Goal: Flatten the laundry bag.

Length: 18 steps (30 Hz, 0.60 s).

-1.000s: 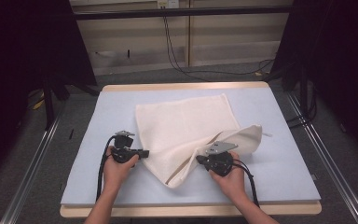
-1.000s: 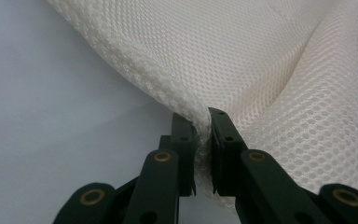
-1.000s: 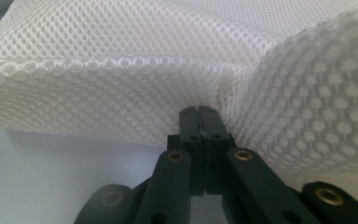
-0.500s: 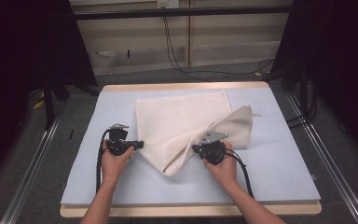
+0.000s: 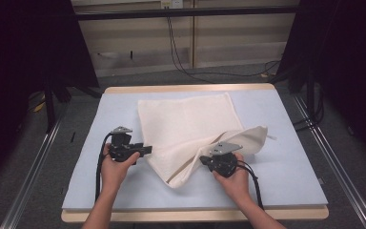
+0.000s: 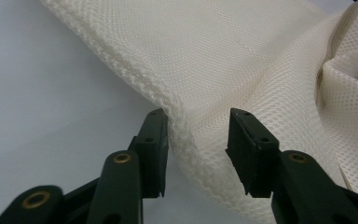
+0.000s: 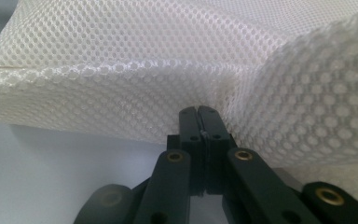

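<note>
- My right fingers point(image 7: 200, 122) gripped the mesh bag's point(image 5: 190, 129) folded corner.
- My left fingers point(image 6: 196, 140) had just been opening, the bag's edge loose between them.
- Folding looked half done.

You have before you: one cream mesh cloth point(image 5: 190, 129), one pale blue tabletop point(image 5: 290, 171), two hand-held grippers, left hand-held gripper point(image 5: 145, 150) and right hand-held gripper point(image 5: 204, 161).

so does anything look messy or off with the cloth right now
Yes: the cream mesh cloth lies skewed on the pale blue table pad, its right corner folded over and bunched where the right gripper pinches it. The left gripper, jaws just opened, straddles the left edge without pressing.
</note>
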Tool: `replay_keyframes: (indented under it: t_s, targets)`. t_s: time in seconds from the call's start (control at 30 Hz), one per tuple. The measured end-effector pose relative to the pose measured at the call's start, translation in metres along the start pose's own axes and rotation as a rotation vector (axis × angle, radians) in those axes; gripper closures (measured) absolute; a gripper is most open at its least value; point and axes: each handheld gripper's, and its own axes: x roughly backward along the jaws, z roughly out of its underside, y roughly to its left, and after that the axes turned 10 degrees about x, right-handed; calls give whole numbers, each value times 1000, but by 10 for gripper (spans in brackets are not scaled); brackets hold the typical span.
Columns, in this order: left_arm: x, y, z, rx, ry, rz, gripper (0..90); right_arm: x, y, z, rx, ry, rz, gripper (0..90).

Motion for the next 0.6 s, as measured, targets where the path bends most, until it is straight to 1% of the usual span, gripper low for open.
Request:
replay_keyframes:
  t_s: [0.07,0.1,0.13,0.2,0.27,0.3,0.33,0.37,0.4,0.6]
  targets:
    - [-1,-4,1,-5,0,5,557,2,1,1,-9,0,2,895]
    - [-1,-5,1,-7,4,13,554,3,0,2,-5,-3,5,895]
    - [0,-5,1,-10,6,17,548,4,0,3,-9,-2,7,895]
    - [2,-5,1,-3,1,21,533,5,-1,5,-15,2,8,895]
    - [4,-5,1,-13,9,19,521,6,-2,6,-20,-4,11,895]
    - [4,-6,2,-7,6,24,515,6,-2,6,-20,-5,10,894]
    - [5,-6,2,-14,9,20,512,6,-1,6,-20,-7,9,895]
    - [5,-7,2,-18,8,25,510,6,-1,6,-16,-3,11,894]
    - [4,-8,2,-12,6,34,505,7,0,6,-14,-3,12,894]
    - [5,-10,-1,-16,0,39,474,8,0,7,-31,-6,5,894]
